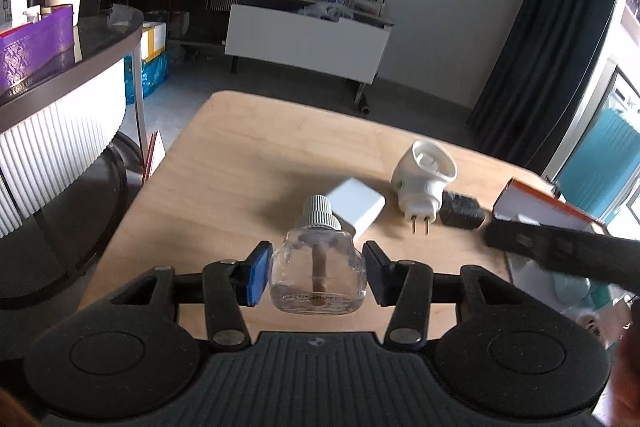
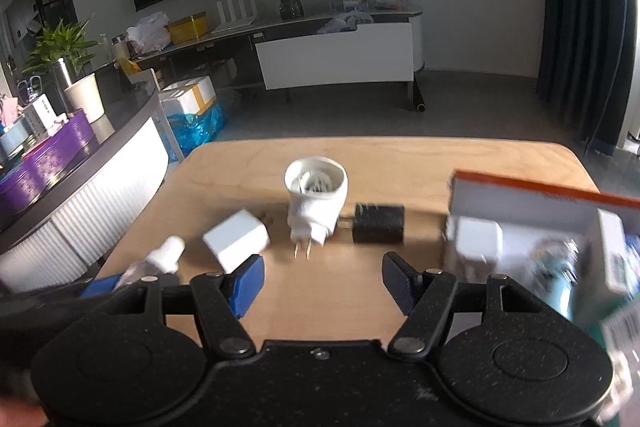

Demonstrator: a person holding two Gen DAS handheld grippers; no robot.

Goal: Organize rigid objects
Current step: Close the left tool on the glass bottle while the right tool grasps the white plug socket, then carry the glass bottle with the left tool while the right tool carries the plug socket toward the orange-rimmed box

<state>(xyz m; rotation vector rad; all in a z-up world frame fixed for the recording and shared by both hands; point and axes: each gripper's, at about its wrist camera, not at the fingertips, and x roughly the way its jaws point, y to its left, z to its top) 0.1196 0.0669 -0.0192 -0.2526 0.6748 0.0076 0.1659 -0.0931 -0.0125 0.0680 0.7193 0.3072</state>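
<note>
Tabletop (image 2: 400, 155) bare beyond right hand-held gripper (image 2: 322, 281).

Your left gripper (image 1: 318, 273) is a matte black plastic body with a ribbed grey-black centre panel, two round raised discs at its sides, and silver rivets on its linkage bars. One finger carries a blue pad (image 1: 258, 273), the other a black ribbed one. Your right gripper (image 2: 322, 281) is built the same, speckled with dust, with a small screw at its centre.
</note>
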